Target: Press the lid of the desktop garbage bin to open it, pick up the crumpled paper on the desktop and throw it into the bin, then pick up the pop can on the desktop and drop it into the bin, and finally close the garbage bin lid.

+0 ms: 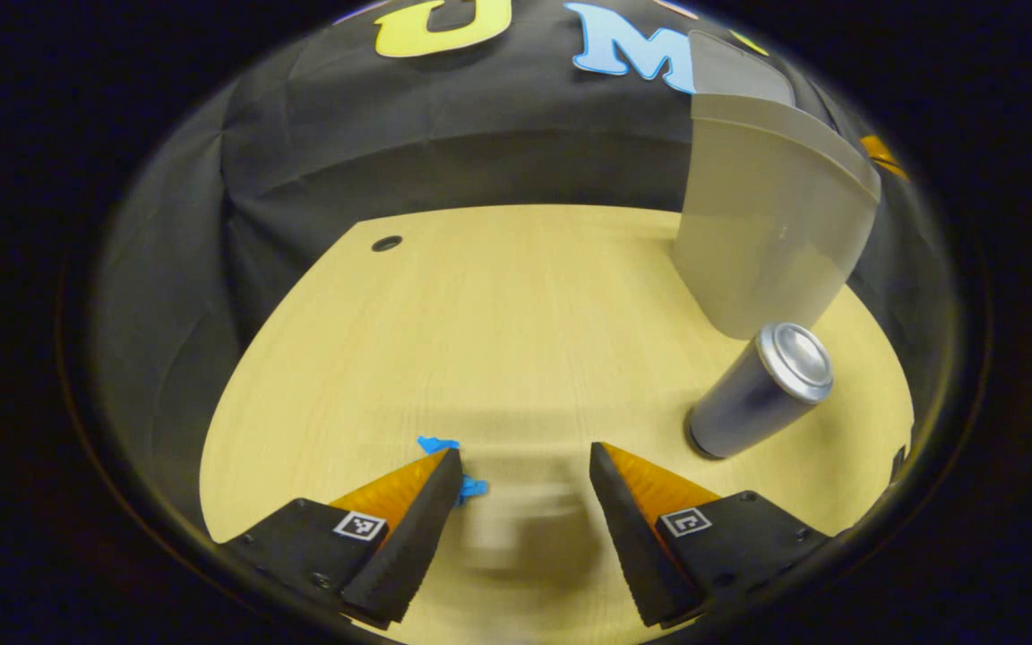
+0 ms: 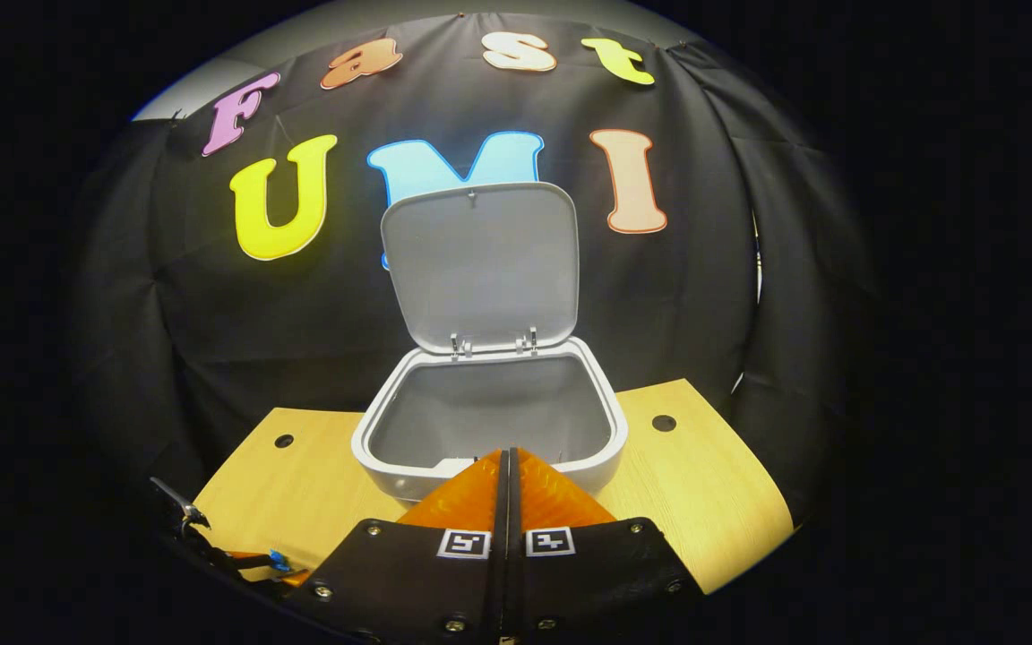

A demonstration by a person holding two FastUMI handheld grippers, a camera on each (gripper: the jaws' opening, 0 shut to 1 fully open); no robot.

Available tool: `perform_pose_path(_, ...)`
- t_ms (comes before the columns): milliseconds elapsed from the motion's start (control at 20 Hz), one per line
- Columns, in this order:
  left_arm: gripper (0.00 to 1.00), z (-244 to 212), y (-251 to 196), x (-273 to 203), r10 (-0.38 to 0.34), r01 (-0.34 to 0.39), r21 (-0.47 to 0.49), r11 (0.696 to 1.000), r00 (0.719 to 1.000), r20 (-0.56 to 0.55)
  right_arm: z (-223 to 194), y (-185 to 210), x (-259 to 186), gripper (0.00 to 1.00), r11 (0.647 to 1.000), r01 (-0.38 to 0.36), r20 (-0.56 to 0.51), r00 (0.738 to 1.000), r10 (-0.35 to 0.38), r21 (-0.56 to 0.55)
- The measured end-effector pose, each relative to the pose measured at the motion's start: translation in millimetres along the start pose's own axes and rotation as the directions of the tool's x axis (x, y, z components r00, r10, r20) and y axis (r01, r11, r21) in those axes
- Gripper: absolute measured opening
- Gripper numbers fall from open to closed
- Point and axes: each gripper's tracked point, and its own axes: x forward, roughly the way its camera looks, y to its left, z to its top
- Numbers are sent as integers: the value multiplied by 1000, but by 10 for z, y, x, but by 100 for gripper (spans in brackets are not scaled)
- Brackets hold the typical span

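Observation:
In the left gripper view my left gripper (image 1: 525, 452) is open over the wooden table (image 1: 480, 313). A pale, blurred lump, the crumpled paper (image 1: 525, 528), lies between and just behind its fingertips; whether it touches them I cannot tell. The silver pop can (image 1: 753, 394) stands to the right, in front of the grey bin (image 1: 767, 233). In the right gripper view the bin (image 2: 489, 421) is open, its lid (image 2: 480, 264) standing upright at the back. My right gripper (image 2: 505, 452) is shut with nothing in it, its tips at the bin's front rim.
Blue tape marks (image 1: 440, 445) lie on the table by the left finger. A cable hole (image 1: 386, 243) sits at the far left corner. Two more holes (image 2: 284, 440) (image 2: 664, 422) flank the bin. The black cloth wall closes off the back.

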Motion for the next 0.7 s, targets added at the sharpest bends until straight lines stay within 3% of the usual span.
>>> perform_pose_path(50,100,-8,65,-1,14,-14,0,1000,1000,0,-23,-3,6,0,1000,0,-7,1000,0,1)
perform_pose_path(150,90,-37,186,-1,43,-43,-1,999,999,-3,-61,-3,12,0,1000,0,-20,1000,0,5)
perform_pose_path(200,100,-49,240,7,53,-53,-2,999,999,-5,-86,-1,16,0,1000,1,-26,1000,0,6)
perform_pose_path(250,95,-61,285,15,60,-60,-2,998,998,-12,-98,5,20,0,1000,0,-32,999,0,6)
perform_pose_path(300,99,-59,332,25,69,-69,1,998,997,-14,-126,9,24,0,1000,-1,-37,999,1,5)
perform_pose_path(500,94,-95,448,80,93,-93,19,995,995,-29,-199,8,33,0,1000,0,-58,998,0,11)
perform_pose_path(700,100,-179,568,144,118,-118,8,993,991,-70,-212,-26,27,0,1000,9,-66,998,-8,20)
